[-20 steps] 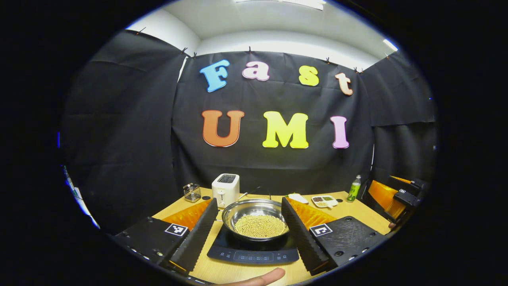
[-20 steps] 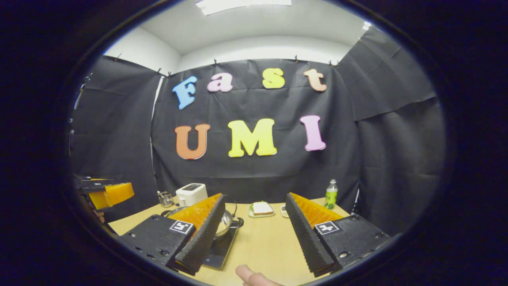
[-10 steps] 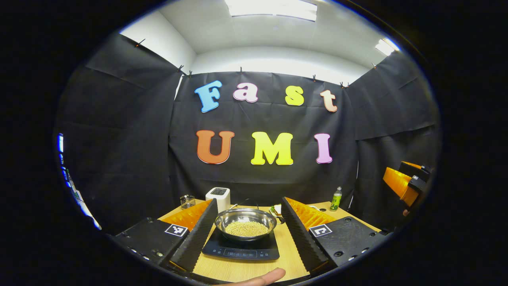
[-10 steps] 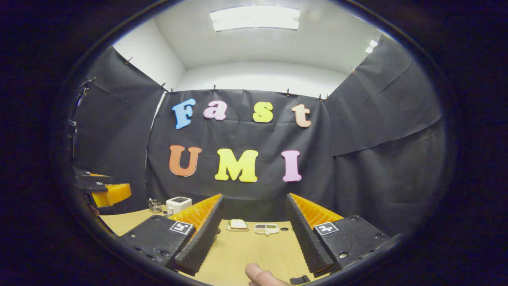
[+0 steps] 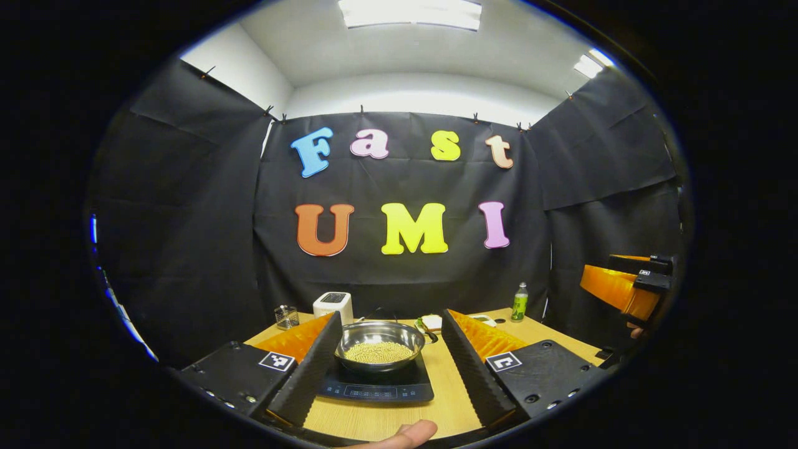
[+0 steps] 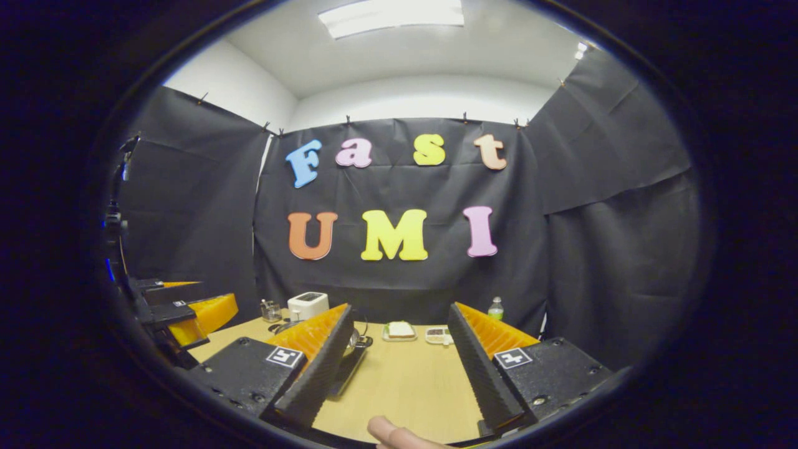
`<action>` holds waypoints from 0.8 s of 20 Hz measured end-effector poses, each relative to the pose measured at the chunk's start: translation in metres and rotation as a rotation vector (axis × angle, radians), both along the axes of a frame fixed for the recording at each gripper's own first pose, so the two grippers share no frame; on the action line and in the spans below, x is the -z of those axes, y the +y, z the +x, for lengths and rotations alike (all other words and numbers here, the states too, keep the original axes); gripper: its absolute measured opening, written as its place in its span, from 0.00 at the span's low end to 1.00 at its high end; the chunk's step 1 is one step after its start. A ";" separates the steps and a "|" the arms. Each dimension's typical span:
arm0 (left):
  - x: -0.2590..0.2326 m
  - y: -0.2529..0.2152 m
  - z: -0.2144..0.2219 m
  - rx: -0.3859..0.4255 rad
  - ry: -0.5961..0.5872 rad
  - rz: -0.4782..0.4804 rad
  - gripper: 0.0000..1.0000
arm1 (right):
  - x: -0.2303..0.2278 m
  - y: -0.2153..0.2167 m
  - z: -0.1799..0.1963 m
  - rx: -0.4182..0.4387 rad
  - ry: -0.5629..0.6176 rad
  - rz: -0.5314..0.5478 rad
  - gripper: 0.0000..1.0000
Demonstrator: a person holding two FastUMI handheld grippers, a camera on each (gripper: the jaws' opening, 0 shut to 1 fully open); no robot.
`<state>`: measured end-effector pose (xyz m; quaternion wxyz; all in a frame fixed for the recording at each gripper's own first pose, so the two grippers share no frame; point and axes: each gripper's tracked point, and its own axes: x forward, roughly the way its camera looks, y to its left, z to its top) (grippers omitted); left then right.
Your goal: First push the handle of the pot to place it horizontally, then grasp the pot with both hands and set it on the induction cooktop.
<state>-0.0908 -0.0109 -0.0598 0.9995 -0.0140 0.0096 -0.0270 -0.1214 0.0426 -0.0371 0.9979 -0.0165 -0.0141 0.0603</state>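
Observation:
A steel pot holding small yellow grains sits on the black induction cooktop. My left gripper is open, held back from the pot and above the table, and the pot appears between its fingers farther off. My right gripper is also open with nothing in it; its left finger hides most of the pot and part of the cooktop. The right gripper appears at the right edge, the left gripper at the left edge.
On the wooden table stand a white toaster, a wire holder, a green bottle, a plate with a sandwich and a small divided dish. A thumb shows at the bottom.
Both grippers have drawn back from the pot, which now looks smaller and farther away. The right gripper has turned left, bringing the pot and cooktop back behind its left finger.

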 end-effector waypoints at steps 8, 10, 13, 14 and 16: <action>0.008 0.008 0.004 -0.014 0.024 -0.012 0.95 | 0.003 -0.006 0.002 0.020 0.007 0.014 0.97; 0.009 0.007 0.005 -0.009 0.031 -0.011 0.95 | 0.003 -0.007 0.002 0.021 0.008 0.015 0.97; 0.014 0.006 0.006 -0.002 0.039 -0.010 0.95 | 0.005 -0.007 0.003 0.021 0.014 0.015 0.97; 0.014 0.005 0.007 0.000 0.041 -0.008 0.95 | 0.006 -0.007 0.003 0.021 0.016 0.015 0.97; 0.017 0.006 0.006 -0.001 0.048 -0.008 0.95 | 0.007 -0.007 0.004 0.022 0.019 0.015 0.97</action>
